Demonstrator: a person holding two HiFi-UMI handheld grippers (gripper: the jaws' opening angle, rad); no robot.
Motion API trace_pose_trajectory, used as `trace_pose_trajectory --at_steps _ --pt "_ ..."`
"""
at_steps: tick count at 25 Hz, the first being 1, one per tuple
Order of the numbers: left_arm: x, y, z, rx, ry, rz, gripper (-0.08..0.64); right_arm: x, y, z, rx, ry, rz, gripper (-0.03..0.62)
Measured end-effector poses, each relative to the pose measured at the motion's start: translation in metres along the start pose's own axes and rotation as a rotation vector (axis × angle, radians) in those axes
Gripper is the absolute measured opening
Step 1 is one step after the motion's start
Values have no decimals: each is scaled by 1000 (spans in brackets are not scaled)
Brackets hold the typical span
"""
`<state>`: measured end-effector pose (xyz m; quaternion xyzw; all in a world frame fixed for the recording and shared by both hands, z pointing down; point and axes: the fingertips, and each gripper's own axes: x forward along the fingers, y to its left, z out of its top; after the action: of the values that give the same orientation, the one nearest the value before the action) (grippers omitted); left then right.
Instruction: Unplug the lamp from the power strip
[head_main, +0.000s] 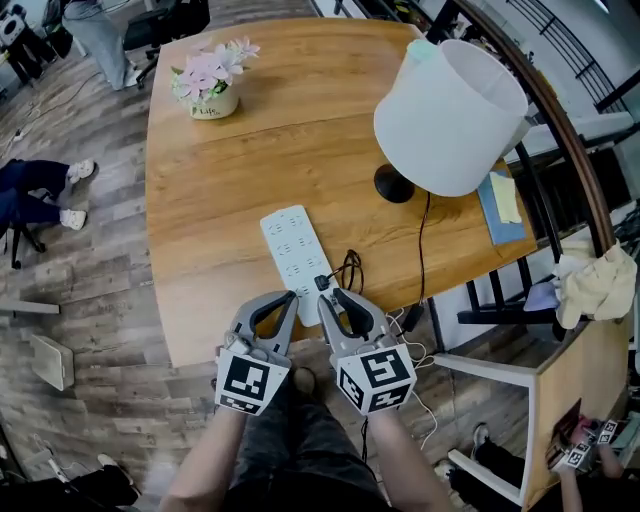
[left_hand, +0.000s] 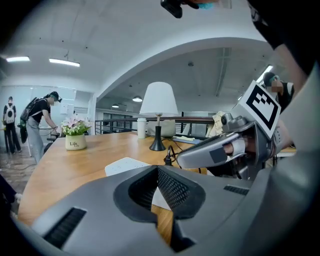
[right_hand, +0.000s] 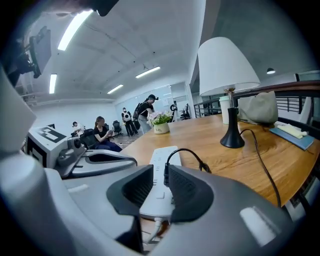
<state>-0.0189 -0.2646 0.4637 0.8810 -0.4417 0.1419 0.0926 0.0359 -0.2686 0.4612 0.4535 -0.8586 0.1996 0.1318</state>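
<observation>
A potted pink flower (head_main: 212, 80) stands at the far corner of the wooden table (head_main: 260, 160).

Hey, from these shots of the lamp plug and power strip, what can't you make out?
- Whether the plug is fully seated in the power strip: right gripper view, the pad of the right gripper hides its foot; head view, too small.
- Where the strip's white lead runs: right gripper view, it passes under that gripper.
- Lamp stem: head view, the shade covers it.
</observation>
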Motion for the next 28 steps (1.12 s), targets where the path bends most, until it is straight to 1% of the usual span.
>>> trace_pose_trajectory --at_steps 3,6,10,14,21,24,28 --pt "12 3 -8 58 72 -4 -5 8 -7 -2 0 34 -25 89" --pt "22 4 -14 128 142 -14 -5 15 -11 -4 4 65 -31 89" --pt "34 5 -20 166 195 -26 -5 22 -14 -9 -30 116 -40 89" --pt "42 6 -22 199 215 -48 -5 27 -15 -11 -45 157 -42 89" --pt "50 -1 -27 255 243 -101 -5 35 -17 -20 -100 253 -48 87" --pt "52 -5 -26 275 257 -126 -5 36 -13 -19 -117 252 -58 74" --pt "54 -6 -26 310 268 -123 -5 36 -6 -15 -174 232 -76 67"
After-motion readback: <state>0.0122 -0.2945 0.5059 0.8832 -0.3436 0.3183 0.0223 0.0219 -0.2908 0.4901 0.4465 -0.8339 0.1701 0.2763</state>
